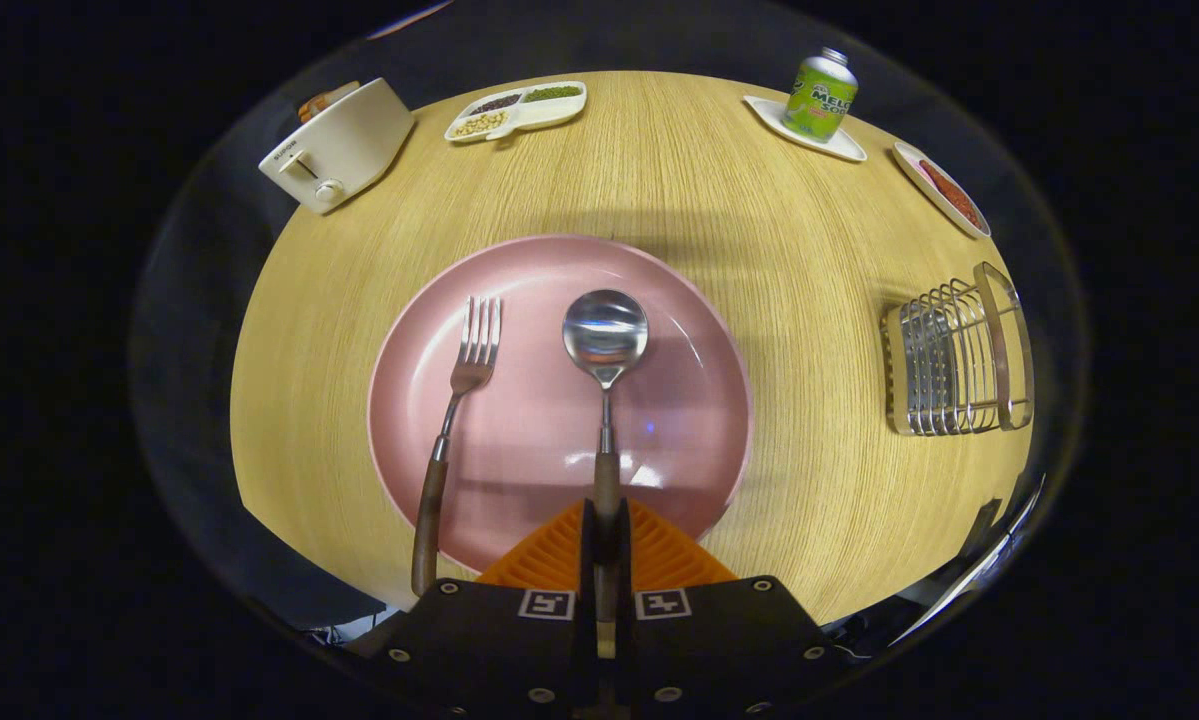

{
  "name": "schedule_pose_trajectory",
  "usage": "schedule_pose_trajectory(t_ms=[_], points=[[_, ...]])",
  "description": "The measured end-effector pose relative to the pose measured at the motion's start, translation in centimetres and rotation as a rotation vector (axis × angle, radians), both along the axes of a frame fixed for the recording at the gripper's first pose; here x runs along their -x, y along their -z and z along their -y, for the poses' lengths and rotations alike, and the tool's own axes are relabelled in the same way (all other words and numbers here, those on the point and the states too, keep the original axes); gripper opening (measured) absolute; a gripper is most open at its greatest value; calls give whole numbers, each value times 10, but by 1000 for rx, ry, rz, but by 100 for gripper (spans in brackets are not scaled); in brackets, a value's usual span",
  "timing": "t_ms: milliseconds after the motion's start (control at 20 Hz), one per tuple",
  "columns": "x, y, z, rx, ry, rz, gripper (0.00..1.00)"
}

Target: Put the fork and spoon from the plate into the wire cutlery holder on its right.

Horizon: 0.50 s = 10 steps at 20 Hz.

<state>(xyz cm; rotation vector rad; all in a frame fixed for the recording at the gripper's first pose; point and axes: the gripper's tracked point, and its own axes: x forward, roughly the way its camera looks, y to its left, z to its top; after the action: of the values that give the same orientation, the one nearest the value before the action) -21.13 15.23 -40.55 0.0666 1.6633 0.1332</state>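
The spoon [605, 345] lies on the pink plate [519, 500] directly ahead of the gripper [606, 520], bowl pointing away and wooden handle running back between the two orange ribbed fingers [544, 565]. The fingers are drawn close together with the handle end pinched between them; both pads press on it from either side. The spoon's bowl rests on the plate near its centre. The fork [454, 420] lies to the left of the spoon, roughly parallel to it and apart from it, tines pointing away from the gripper; its wooden handle crosses the near rim of the plate and ends over the table [779, 260], just left of the fingers. The plate sits on the wooden table immediately ahead of the fingers. The wire cutlery holder [959, 365] stands on the table well to the right of the plate, apart from it. Beyond the plate, at the far left, stands a white toaster [339, 145]. To its right sits a divided white dish [517, 108] holding beans and grains. At the far right, a green can [819, 95] stands on a small white tray [839, 148], and a white dish with red contents [944, 190] lies beside it.
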Motion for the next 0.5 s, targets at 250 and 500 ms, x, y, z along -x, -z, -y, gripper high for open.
schedule_pose_trajectory(t_ms=[250, 500], points=[[-12, -20, 13, -38, 7, 57, 6], [-41, -56, 56, -21, 46, 148, 6]])
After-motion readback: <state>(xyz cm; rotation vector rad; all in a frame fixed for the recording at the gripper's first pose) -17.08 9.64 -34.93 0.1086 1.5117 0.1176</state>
